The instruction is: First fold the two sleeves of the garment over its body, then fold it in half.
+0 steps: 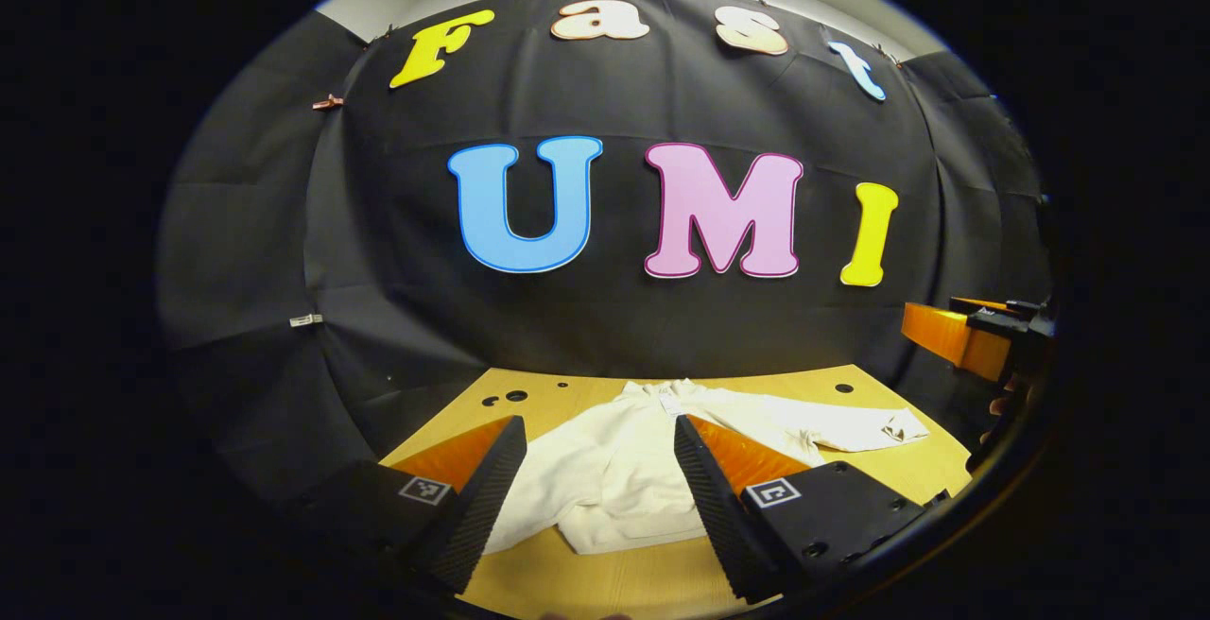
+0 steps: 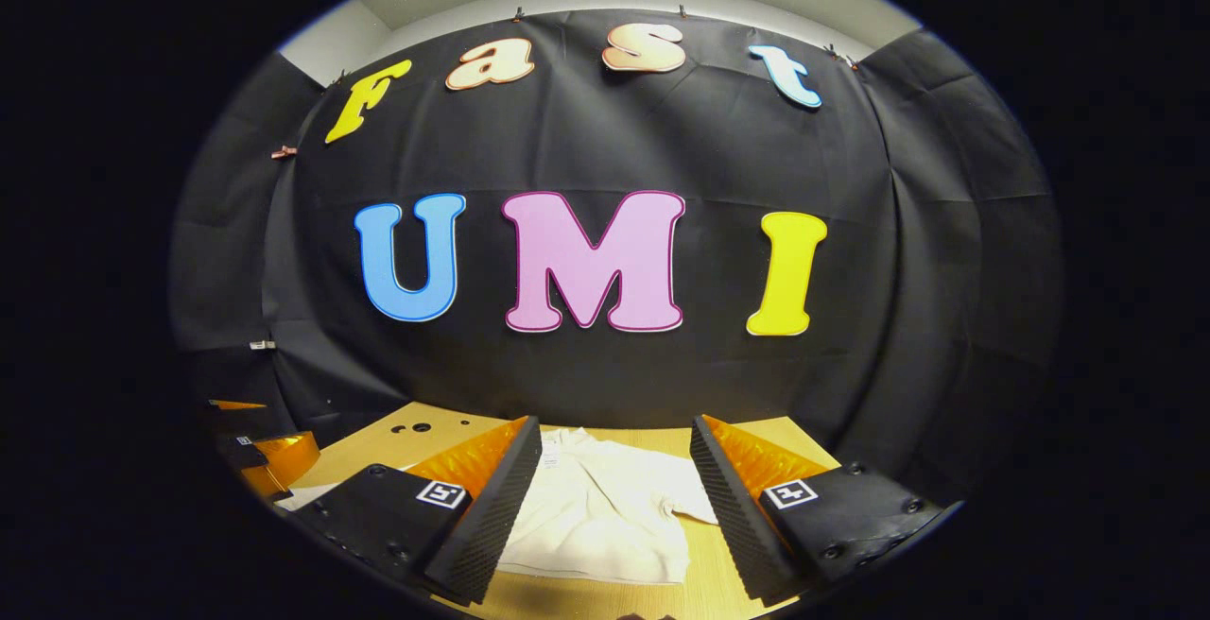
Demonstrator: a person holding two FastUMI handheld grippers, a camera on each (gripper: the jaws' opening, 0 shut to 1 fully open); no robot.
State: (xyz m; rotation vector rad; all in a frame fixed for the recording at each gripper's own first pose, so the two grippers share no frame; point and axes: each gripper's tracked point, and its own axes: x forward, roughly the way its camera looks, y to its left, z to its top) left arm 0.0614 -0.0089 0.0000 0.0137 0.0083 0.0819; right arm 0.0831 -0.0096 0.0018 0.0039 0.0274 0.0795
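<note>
A cream long-sleeved garment [image 1: 614, 478] lies flat on the wooden table [image 1: 605, 582], collar toward the back wall and hem toward me. One sleeve [image 1: 851, 426] stretches out to the right in the left gripper view. My left gripper [image 1: 599, 423] hangs open above the hem side, with nothing between its fingers. In the right gripper view the garment [image 2: 605, 507] lies beyond my right gripper [image 2: 616, 423], which is also open and holds nothing. The right gripper [image 1: 974, 336] shows at the right edge of the left gripper view, and the left gripper [image 2: 265, 459] at the lower left of the right gripper view.
The table [image 2: 378, 440] has a few round holes [image 1: 515, 396] near its back left corner. Black cloth walls close the booth behind and at both sides. Bare wood runs along the front edge and around the garment.
</note>
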